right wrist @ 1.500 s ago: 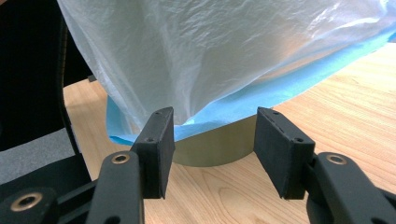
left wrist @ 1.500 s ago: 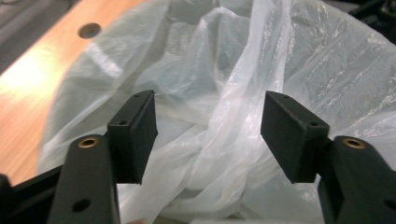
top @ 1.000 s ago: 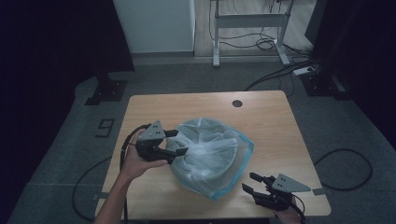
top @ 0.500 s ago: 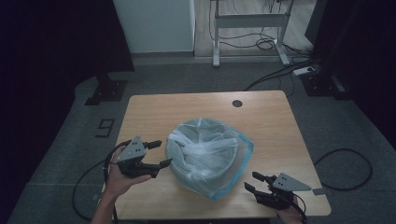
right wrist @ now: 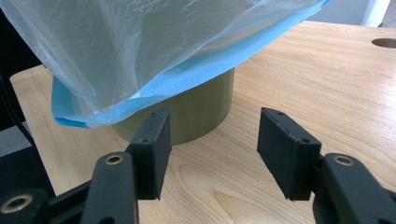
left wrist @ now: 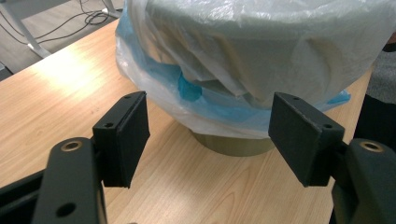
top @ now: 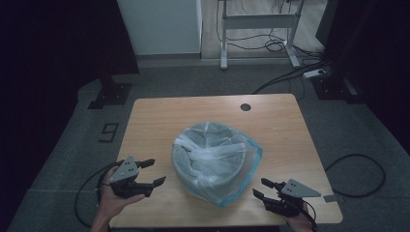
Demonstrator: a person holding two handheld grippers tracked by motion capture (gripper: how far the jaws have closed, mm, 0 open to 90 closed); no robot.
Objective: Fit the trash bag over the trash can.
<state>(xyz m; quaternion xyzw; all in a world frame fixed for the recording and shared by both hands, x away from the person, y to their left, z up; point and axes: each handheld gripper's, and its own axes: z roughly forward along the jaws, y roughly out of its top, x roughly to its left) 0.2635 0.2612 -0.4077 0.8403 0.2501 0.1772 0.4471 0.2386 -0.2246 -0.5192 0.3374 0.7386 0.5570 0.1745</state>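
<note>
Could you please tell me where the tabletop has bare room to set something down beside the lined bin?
The far strip of the table, between the bag-lined bin and the cable hole, is bare, as are both side margins. The near edge is crowded: the left claw and right claw flank the bin there.

Ahead of the left gripper (left wrist: 210,140) a thin, crinkled plastic bag (left wrist: 261,51) looks translucent white with a soft sheen, its hem (right wrist: 187,74) a smoother blue film. Under it the bin (right wrist: 201,112) is matt olive, likely plastic, with a smooth wall. The surface (right wrist: 327,84) beneath both grippers is light wood, smooth with fine grain and a slight gloss. The right gripper (right wrist: 212,154) has matt black pads (right wrist: 285,149), faintly grainy, held by brass-coloured metal rivets.
</note>
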